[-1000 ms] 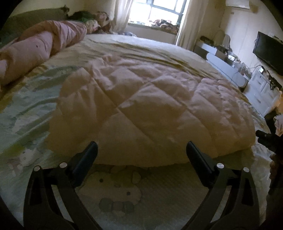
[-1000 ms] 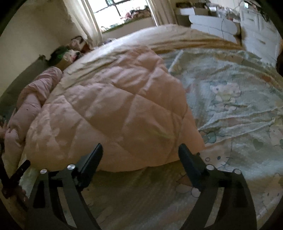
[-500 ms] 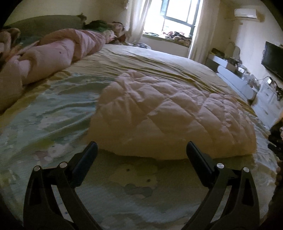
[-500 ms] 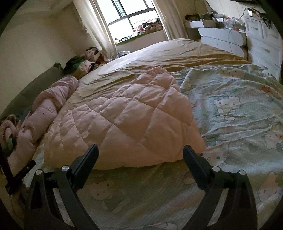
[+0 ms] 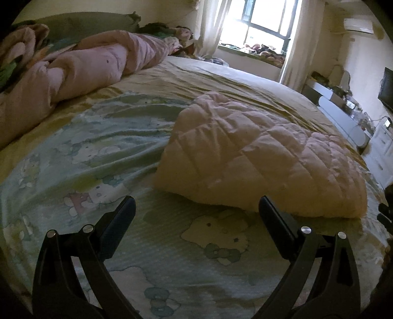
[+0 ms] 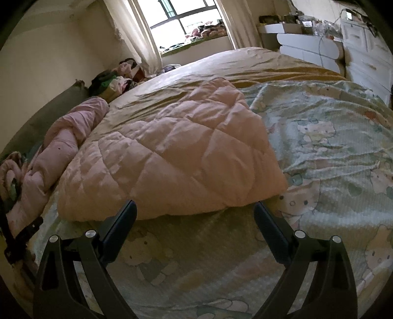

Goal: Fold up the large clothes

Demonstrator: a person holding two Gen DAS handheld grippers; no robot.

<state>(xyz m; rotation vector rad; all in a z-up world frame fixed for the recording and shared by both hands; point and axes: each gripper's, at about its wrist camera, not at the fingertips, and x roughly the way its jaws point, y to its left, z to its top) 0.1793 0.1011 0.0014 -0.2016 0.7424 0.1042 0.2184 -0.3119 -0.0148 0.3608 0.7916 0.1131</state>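
A pale pink quilted garment point(image 5: 258, 157) lies folded in a thick pad on the bed; it also shows in the right wrist view point(image 6: 176, 157). My left gripper point(image 5: 196, 218) is open and empty, a little short of the pad's near edge, towards its left end. My right gripper point(image 6: 195, 220) is open and empty, just in front of the pad's near edge, its right finger point(image 6: 270, 233) below the pad's right corner. The other gripper shows at the left edge of the right wrist view point(image 6: 22, 235).
The bed has a pale green cartoon-print sheet point(image 5: 98, 159) over a yellow cover point(image 6: 258, 61). A rolled pink duvet point(image 5: 81, 73) lies along the headboard side. A window point(image 5: 265, 22), white drawers point(image 6: 363, 49) and a television point(image 5: 386, 88) stand beyond the bed.
Both grippers have drawn back and risen from the folded pad, which now looks smaller and farther off. The left view has swung left. Both grippers stay open.
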